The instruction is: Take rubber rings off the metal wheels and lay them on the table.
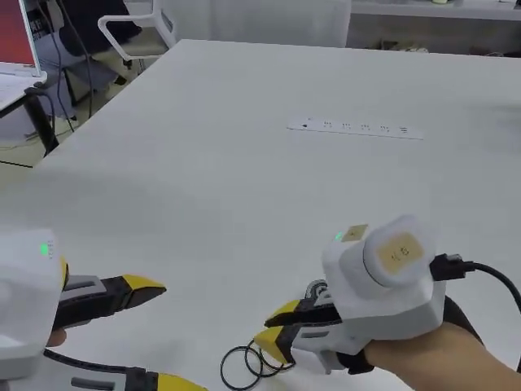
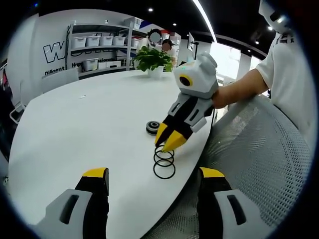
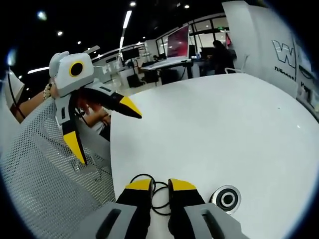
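Observation:
Three thin black rubber rings lie in a row near the table's front edge. My right gripper points down at them. Its jaws are almost together, with the nearest ring running between them. A metal wheel lies flat on the table just beyond the rings, half hidden by the right gripper in the head view. My left gripper hangs at the table's edge, wide open and holding nothing, facing the rings.
The white table stretches far ahead, with a flat power strip set into it. A white mesh chair sits at the near edge. A potted plant stands at the table's far end.

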`<state>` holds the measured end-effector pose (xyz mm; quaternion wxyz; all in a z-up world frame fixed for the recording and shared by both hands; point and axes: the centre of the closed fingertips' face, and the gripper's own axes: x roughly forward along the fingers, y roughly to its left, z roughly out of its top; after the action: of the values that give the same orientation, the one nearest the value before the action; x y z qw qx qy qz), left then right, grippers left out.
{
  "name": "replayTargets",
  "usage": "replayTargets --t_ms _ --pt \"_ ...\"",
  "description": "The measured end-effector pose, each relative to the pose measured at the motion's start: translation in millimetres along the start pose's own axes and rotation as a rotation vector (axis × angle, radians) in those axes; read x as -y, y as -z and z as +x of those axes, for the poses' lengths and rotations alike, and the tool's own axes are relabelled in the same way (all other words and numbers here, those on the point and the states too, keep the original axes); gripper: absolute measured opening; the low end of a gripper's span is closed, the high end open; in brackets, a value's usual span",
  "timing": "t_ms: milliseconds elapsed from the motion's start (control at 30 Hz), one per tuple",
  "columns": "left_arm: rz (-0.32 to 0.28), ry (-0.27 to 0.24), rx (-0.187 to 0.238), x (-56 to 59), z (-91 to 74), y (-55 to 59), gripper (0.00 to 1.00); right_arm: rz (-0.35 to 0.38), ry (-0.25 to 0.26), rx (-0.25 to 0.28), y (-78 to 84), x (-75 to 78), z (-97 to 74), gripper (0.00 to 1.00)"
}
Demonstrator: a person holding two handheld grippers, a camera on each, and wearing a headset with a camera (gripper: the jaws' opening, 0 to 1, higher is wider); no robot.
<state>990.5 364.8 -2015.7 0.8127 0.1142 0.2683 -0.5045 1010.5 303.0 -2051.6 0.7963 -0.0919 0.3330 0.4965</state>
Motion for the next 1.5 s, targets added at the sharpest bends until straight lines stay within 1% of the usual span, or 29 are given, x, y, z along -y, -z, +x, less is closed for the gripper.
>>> replayTargets --t_ms 67,200,467,500,633,733,800,900,1100,1233,1333,1400,1433,1500 --pt "-0.002 0.000 0.000 -0.2 0.0 0.0 0.70 0.000 0.008 0.011 -3.6 2.7 -2.9 0.10" --pt "-0.001 0.001 0.000 0.4 0.1 -0.2 0.70 0.002 0.033 0.051 -14.6 10.1 -12.3 0.11" --pt "0.001 0.002 0.001 0.8 0.4 -0.8 0.70 0.037 0.067 0.157 -39.6 24.3 -33.9 0.14" --pt "0.001 0.003 0.001 1.0 0.5 -0.8 0.70 0.041 0.080 0.176 -43.5 27.7 -37.7 0.14" --pt "0.002 0.004 0.001 1.2 0.6 -1.1 0.70 0.062 0.105 0.224 -52.2 38.2 -49.3 0.16" --pt "0.002 0.004 0.004 1.4 0.6 -1.7 0.70 0.080 0.122 0.245 -54.1 46.7 -56.7 0.17" --pt "0.003 0.006 0.003 1.7 0.6 -1.8 0.70 0.096 0.136 0.255 -52.6 53.2 -60.3 0.18" --pt "0.006 0.007 0.003 2.2 0.5 -2.1 0.70 0.115 0.144 0.249 -45.5 60.5 -62.9 0.20" --pt "0.011 0.004 0.006 1.6 -0.4 -2.9 0.70 0.130 0.170 0.216 -26.2 75.4 -66.5 0.24" --pt "0.021 0.007 0.013 2.6 -1.6 -5.2 0.70 0.138 0.183 0.203 -16.8 83.1 -67.8 0.25" --pt "0.044 0.008 0.013 2.6 -2.9 -7.4 0.70 0.143 0.193 0.189 -9.0 89.2 -67.5 0.25" --pt "0.083 -0.007 -0.009 -1.4 -5.4 -5.9 0.70 0.146 0.205 0.168 -1.4 93.1 -66.5 0.25" --pt "0.088 -0.013 -0.016 -2.8 -6.4 -5.7 0.70 0.146 0.208 0.161 1.1 93.9 -66.0 0.25" --pt "0.092 -0.016 -0.013 -4.4 -9.5 -9.8 0.70 0.149 0.209 0.148 6.0 95.3 -65.3 0.24"
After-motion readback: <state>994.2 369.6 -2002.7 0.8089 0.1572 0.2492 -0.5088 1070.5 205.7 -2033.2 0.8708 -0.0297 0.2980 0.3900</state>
